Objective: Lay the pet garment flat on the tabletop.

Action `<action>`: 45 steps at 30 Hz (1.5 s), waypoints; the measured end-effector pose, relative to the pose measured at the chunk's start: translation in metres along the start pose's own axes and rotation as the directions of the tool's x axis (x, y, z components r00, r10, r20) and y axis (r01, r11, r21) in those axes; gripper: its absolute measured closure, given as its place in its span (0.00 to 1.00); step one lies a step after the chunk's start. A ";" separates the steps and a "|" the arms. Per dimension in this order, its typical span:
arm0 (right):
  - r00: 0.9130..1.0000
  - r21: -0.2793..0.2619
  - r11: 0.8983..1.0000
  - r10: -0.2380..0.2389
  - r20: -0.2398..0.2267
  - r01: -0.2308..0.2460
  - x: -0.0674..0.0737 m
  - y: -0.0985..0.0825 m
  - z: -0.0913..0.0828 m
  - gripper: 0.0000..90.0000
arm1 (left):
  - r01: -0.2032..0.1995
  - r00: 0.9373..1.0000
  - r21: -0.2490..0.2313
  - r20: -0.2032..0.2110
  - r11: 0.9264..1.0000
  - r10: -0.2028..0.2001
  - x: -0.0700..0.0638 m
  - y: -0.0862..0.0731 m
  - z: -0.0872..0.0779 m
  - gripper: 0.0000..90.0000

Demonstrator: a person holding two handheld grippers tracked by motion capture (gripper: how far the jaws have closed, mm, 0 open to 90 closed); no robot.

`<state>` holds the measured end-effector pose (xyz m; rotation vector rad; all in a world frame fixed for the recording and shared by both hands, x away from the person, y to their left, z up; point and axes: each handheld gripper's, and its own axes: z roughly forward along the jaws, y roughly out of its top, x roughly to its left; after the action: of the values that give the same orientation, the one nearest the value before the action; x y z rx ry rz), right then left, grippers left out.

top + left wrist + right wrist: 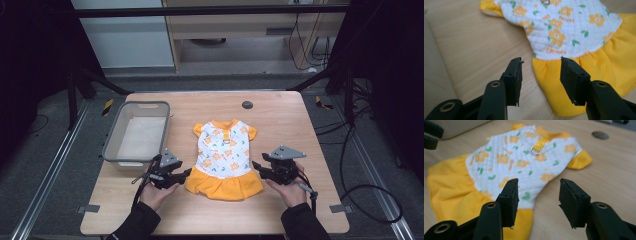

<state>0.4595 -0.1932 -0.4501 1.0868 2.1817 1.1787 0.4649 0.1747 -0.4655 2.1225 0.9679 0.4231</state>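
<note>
Here the small dress [223, 157] lies flat on the bench [280, 210], squarely between the two grippers, its long axis running away from the person: collar at the far end, yellow skirt at the near end. That puts the skirt's two side edges closest to the jaws, one on each side, and the coming move likely turns on this pairing.

The left gripper [186, 173] sits just beside the skirt's left edge, jaws pointing inward toward the cloth. In the left gripper view [540, 75] the jaws stand fairly wide with nothing between the pads; the seam where the white flowered top meets the yellow skirt lies just ahead of the tips and a little to their right.

The right gripper [256, 165] mirrors it at the skirt's right edge. In the right gripper view [539, 200] its jaws are also fairly wide and grip nothing; the edge of the dress runs just ahead of them, with the one jaw over the white top and yellow skirt, the other over bare wood.

Neither hand is clearly nearer; both look about equally close to their own side. A grey bin [116, 136] stands beyond the left gripper, apart from the dress.
</note>
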 end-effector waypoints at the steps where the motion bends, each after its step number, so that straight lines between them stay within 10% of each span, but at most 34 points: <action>1: 1.000 0.011 1.000 0.001 -0.009 -0.001 0.002 -0.005 0.002 0.55 | -0.007 1.000 0.018 0.001 1.000 0.007 -0.001 -0.002 0.001 0.58; 20: 0.994 0.193 0.981 0.001 -0.112 0.021 0.018 -0.040 0.016 0.93 | -0.035 0.998 0.149 0.064 0.988 0.026 -0.015 -0.020 0.012 0.97; 31: 0.995 0.222 0.974 -0.029 -0.097 0.050 0.022 -0.047 -0.002 0.87 | -0.057 0.993 0.143 0.114 0.988 0.040 -0.038 -0.033 -0.005 0.90; 38: 0.996 0.105 0.994 -0.019 -0.085 0.027 0.018 -0.043 -0.015 0.79 | -0.045 0.996 0.025 0.078 0.999 0.043 -0.033 -0.021 -0.024 0.74; 45: 0.994 0.026 1.000 0.007 -0.109 -0.004 0.017 -0.031 -0.004 0.86 | -0.033 0.999 -0.066 0.013 0.997 0.034 -0.015 0.020 -0.010 0.82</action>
<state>0.4332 -0.1917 -0.4739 1.0622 2.2833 1.2421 0.4592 0.1602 -0.4439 2.0821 0.8999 0.4495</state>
